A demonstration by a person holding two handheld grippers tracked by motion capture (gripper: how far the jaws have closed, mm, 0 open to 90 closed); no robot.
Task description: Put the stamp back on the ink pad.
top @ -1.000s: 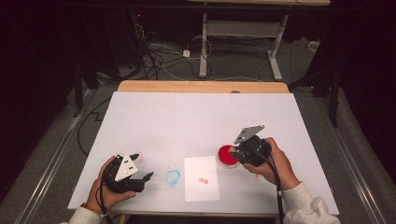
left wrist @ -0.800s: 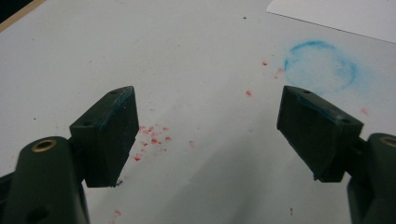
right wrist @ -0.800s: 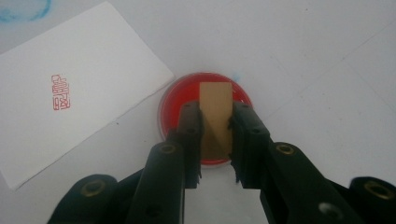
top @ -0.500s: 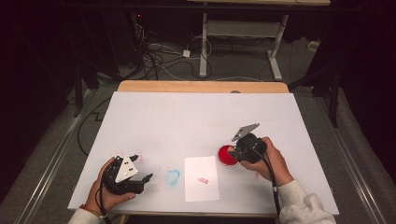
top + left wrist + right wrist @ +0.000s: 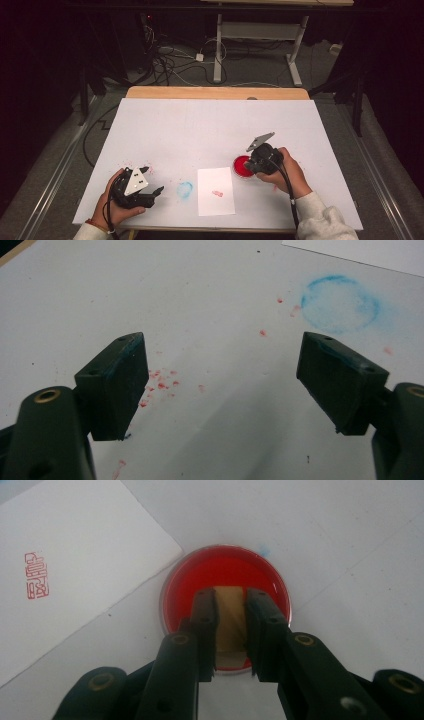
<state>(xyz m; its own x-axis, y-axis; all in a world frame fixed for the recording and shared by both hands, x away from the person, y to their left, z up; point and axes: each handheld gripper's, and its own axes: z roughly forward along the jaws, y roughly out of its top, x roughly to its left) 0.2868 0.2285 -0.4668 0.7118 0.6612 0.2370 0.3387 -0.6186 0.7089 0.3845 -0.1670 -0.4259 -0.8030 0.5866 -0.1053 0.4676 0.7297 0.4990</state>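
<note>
A round red ink pad (image 5: 200, 577) (image 5: 241, 165) lies on the white table cover right of a white paper sheet (image 5: 216, 191) (image 5: 65, 565). The sheet bears a small red seal print (image 5: 36, 575) (image 5: 217, 193). My right gripper (image 5: 231, 600) (image 5: 254, 165) is shut on a tan block stamp (image 5: 231, 617), whose far end stands over the red pad; contact with the ink cannot be told. My left gripper (image 5: 222, 382) (image 5: 150, 189) rests open near the front left edge with nothing between its jaws.
A faint blue ring stain (image 5: 340, 302) (image 5: 184, 189) and red ink specks (image 5: 160, 385) mark the white cover (image 5: 200, 130). Beyond the wooden table edge (image 5: 215, 93), cables and desk legs crowd the dark floor.
My right gripper has sunk a little with the stamp, coming down onto the red ink pad. The left hand has stayed where it was.
</note>
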